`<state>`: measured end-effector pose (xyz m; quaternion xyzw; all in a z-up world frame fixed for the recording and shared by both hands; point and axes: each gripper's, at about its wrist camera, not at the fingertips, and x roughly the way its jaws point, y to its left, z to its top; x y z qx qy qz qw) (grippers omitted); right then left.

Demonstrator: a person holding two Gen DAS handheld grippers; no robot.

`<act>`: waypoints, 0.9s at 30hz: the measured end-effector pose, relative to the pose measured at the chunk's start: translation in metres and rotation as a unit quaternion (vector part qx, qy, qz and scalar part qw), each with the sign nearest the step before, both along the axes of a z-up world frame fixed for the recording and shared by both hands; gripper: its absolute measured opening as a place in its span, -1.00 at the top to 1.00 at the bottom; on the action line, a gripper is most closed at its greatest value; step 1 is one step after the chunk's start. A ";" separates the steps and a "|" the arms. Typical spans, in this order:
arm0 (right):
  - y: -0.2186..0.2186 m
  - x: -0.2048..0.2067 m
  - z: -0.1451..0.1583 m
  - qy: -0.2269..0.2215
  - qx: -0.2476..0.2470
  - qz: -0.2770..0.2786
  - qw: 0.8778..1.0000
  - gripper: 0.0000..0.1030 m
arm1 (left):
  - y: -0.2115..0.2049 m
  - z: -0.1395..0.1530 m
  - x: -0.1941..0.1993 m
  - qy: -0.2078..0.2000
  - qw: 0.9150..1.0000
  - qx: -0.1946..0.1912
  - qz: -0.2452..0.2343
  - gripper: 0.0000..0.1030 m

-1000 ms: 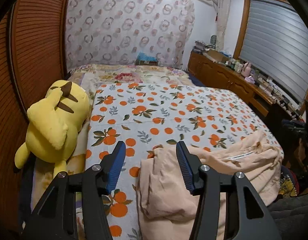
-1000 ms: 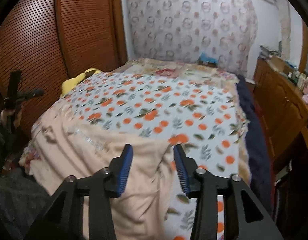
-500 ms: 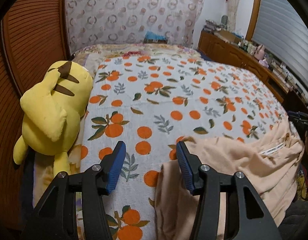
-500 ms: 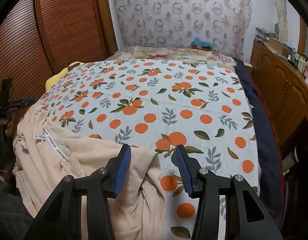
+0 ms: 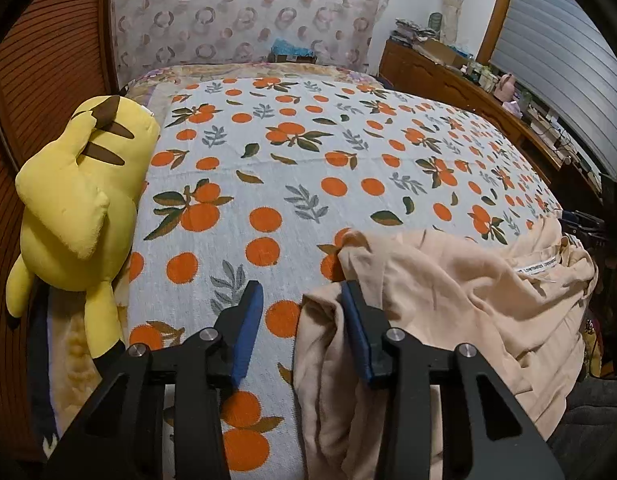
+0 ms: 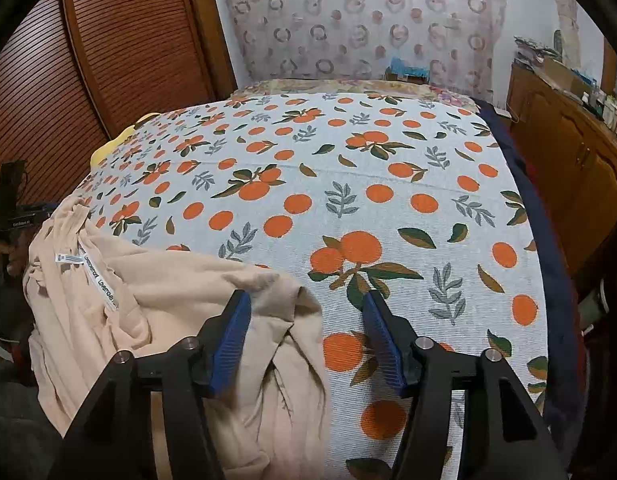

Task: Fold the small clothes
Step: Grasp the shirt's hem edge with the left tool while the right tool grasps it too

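Peach garment [image 5: 448, 300] sits crumpled at the near edge of the bed, lower right of the left wrist view and lower left of the right wrist view [image 6: 168, 320], white label showing, part of it hanging over the edge. Left gripper [image 5: 302, 308] has its jaws spread wide at the garment's left edge, with cloth lying against the right pad; not clamping anything. Right gripper [image 6: 306, 312] is also wide apart, a corner of the fabric sitting between the fingers, nothing pinched.

Underneath is the orange-print bedspread [image 5: 308, 168], pretty flat, covering most of the frame. Yellow plush toy [image 5: 80, 200] lies along the bed's left side against the slatted wooden wardrobe doors [image 6: 120, 52]. Further back, a ring-patterned curtain [image 5: 248, 8] across the top of the frame, and a cluttered wooden dresser [image 5: 448, 76] at upper right beside a window blind [image 5: 568, 60].
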<state>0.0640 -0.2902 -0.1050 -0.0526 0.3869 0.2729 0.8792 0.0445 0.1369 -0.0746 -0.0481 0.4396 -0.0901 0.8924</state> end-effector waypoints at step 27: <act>0.007 -0.005 -0.001 -0.013 -0.025 -0.004 1.000 -0.24 | -0.009 0.000 -0.003 0.005 0.999 -0.051 -0.019 0.38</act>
